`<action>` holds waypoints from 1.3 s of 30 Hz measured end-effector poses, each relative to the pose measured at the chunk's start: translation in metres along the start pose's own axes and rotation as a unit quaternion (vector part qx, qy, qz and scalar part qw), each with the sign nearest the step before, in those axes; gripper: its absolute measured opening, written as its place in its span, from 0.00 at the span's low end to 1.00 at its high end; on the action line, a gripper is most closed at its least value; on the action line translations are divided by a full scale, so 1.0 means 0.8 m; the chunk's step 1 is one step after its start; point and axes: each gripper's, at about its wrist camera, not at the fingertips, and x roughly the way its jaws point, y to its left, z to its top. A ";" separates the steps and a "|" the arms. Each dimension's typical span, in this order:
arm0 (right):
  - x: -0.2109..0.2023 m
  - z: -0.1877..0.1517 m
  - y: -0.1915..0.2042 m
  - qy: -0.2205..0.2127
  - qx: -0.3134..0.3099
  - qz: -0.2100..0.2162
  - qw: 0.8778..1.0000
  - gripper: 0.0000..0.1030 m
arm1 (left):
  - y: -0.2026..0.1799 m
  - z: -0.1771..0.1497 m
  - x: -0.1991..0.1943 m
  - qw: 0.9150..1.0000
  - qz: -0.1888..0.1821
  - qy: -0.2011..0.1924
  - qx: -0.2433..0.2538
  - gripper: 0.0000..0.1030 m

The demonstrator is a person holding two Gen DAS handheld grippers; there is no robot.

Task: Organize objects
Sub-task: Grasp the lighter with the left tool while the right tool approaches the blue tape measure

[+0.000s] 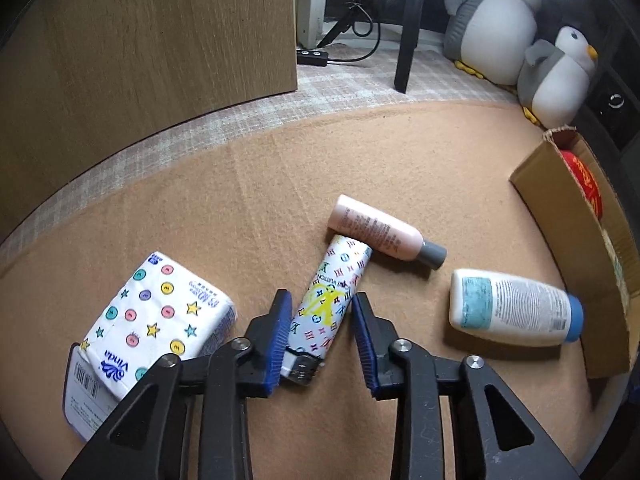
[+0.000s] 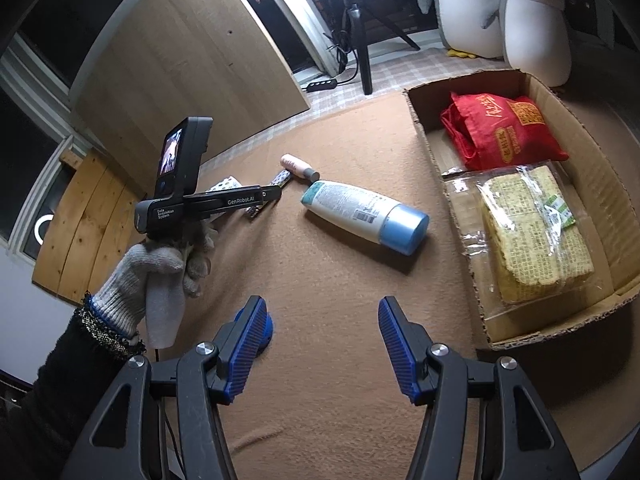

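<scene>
while my left gripper pinched the patterned tube, lying at six o'clock of the pink bottle, i judged a straight lift safest; my right gripper hung half open, empty.

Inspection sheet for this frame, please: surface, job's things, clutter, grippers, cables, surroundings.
Surface: tan mat.
Job's things: patterned tube, pink bottle, white bottle, tissue pack on mat; box holds red bag, noodles.
Clutter: nothing seen.
Grippers: left gripper shut on tube; right gripper open, empty.
Cables: black cord, power strip.
Surroundings: wood panel, two penguins, tripod leg.
</scene>
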 end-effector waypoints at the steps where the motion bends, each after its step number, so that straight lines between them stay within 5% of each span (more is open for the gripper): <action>1: 0.002 0.001 0.001 0.001 -0.001 0.001 1.000 0.53 | -0.001 -0.003 -0.001 1.000 0.003 -0.001 0.003 0.30; 14: 0.057 -0.008 0.047 0.048 -0.080 0.019 0.995 0.53 | 0.010 -0.096 -0.046 1.000 0.007 -0.003 -0.020 0.25; 28: 0.132 -0.047 0.106 0.101 -0.196 -0.013 0.975 0.53 | 0.026 -0.222 -0.104 0.997 0.007 -0.007 -0.074 0.25; 39: 0.157 -0.064 0.135 0.105 -0.257 -0.050 0.959 0.53 | 0.022 -0.257 -0.120 0.997 0.020 -0.008 -0.079 0.25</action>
